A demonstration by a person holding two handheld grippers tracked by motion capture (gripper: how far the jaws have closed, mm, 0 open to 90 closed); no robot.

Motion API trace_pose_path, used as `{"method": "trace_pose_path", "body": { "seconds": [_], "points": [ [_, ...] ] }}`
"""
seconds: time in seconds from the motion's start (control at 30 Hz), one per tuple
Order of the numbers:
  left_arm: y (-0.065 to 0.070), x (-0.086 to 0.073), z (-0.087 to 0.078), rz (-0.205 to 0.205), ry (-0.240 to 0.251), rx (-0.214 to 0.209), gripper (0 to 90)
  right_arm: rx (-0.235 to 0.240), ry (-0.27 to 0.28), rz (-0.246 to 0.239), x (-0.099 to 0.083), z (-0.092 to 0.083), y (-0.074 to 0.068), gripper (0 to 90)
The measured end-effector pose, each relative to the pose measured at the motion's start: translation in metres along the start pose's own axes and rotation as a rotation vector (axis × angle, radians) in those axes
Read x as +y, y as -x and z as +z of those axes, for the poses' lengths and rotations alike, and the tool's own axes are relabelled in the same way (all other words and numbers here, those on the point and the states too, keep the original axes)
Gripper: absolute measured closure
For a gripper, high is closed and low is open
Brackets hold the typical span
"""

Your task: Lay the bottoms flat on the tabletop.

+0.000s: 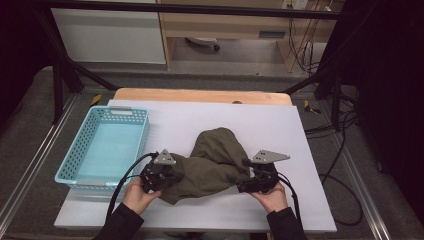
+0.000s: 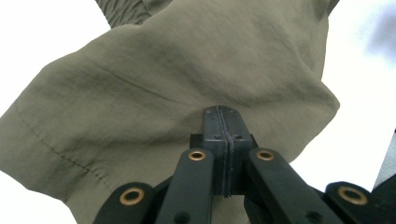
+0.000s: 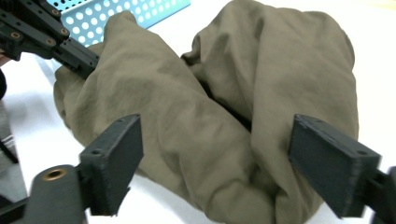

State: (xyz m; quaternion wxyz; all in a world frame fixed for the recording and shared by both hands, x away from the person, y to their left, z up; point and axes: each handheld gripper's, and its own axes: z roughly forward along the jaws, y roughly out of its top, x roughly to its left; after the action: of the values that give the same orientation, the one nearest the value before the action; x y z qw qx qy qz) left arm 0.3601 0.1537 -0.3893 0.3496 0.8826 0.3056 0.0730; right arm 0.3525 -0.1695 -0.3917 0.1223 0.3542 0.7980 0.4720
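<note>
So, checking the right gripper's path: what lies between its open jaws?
In the right gripper view, the bunched olive-green cloth garment lies between the right gripper's open jaws, untouched.

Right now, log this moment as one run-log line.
scene: olive garment bunched on white table, blue basket at left | left gripper: shut on garment | right gripper: open, jaws straddling garment fold

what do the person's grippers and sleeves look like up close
Both the left gripper and the right gripper are black, each topped by a grey three-cornered plate and trailing a black cable. Their linkage arms carry brass-coloured pivot bushings, and the jaws end in flat rectangular pads. The sleeves are dark.
</note>
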Motion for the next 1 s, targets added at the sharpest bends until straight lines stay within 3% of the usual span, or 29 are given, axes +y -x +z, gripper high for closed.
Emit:
{"method": "trace_pose_path", "body": {
  "seconds": [0.1, 0.17, 0.33, 0.47, 0.67, 0.83, 0.93, 1.0],
  "points": [
    [0.001, 0.000, 0.000, 0.003, -0.001, 0.002, 89.4, 0.001, 0.025, -0.013, 0.003, -0.001, -0.005, 27.9],
    [0.002, 0.000, 0.000, 0.005, -0.002, 0.002, 89.3, 0.033, 0.038, -0.001, 0.006, -0.003, -0.008, 34.3],
    [0.002, 0.000, -0.002, 0.006, 0.002, 0.002, 88.6, 0.035, -0.038, -0.013, 0.004, 0.013, -0.016, 44.4],
    [-0.001, -0.001, -0.006, -0.009, 0.013, -0.003, 84.3, 0.010, -0.076, -0.020, -0.001, 0.022, -0.017, 61.4],
    [-0.005, -0.001, -0.018, -0.028, 0.049, -0.005, 68.4, 0.044, -0.100, 0.016, -0.002, 0.013, -0.005, 87.0],
    [-0.009, -0.002, -0.028, -0.038, 0.091, 0.007, 46.6, 0.063, -0.121, 0.037, -0.003, 0.005, 0.001, 90.0],
    [-0.011, -0.003, -0.029, -0.049, 0.094, 0.017, 42.0, 0.067, -0.128, 0.041, -0.003, 0.005, 0.002, 90.0],
    [-0.013, -0.003, -0.030, -0.062, 0.102, 0.018, 33.6, 0.055, -0.129, 0.029, -0.001, 0.000, 0.002, 90.0]
  ]
}}
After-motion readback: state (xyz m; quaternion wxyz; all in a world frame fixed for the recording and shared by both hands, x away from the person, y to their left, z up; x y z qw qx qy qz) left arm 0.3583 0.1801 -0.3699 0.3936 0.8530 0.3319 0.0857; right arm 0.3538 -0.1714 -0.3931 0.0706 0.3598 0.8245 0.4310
